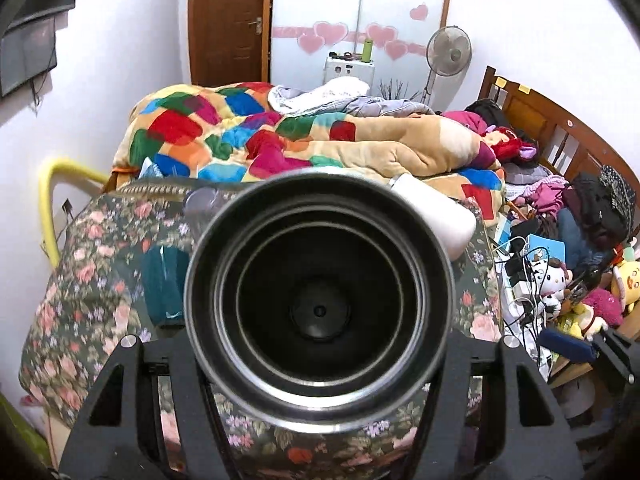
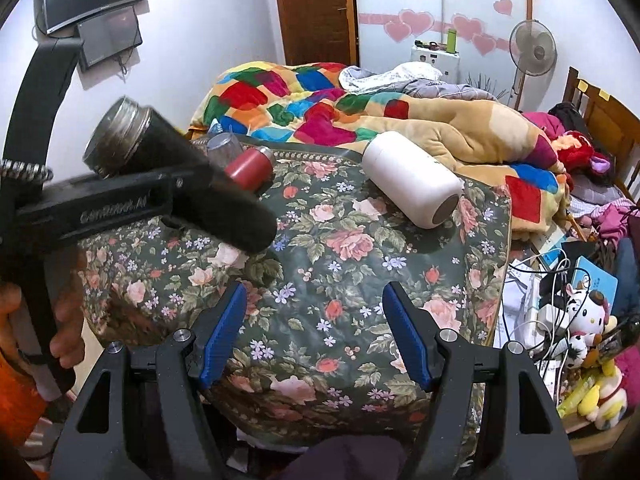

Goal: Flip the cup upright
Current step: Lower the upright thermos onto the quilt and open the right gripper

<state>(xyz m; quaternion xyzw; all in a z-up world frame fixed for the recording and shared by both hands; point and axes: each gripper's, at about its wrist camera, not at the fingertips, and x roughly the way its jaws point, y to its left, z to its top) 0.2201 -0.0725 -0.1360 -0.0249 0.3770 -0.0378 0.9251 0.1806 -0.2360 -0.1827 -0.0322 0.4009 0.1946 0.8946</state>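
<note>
My left gripper [image 1: 320,360] is shut on a black cup [image 1: 319,304], whose open mouth faces the left wrist camera and fills the view. In the right wrist view the same black cup [image 2: 192,184] is held tilted in the air at the left, its threaded steel mouth up and left, above the floral cloth [image 2: 340,280]. My right gripper [image 2: 314,328], with blue pads [image 2: 222,328], is open and empty low over the cloth.
A white cup [image 2: 416,178] lies on its side on the cloth, also seen in the left wrist view [image 1: 440,212]. A red cup [image 2: 250,166] and a clear cup [image 2: 224,148] lie behind. A colourful quilt [image 2: 360,108] lies beyond; cables and toys [image 2: 580,320] clutter the right.
</note>
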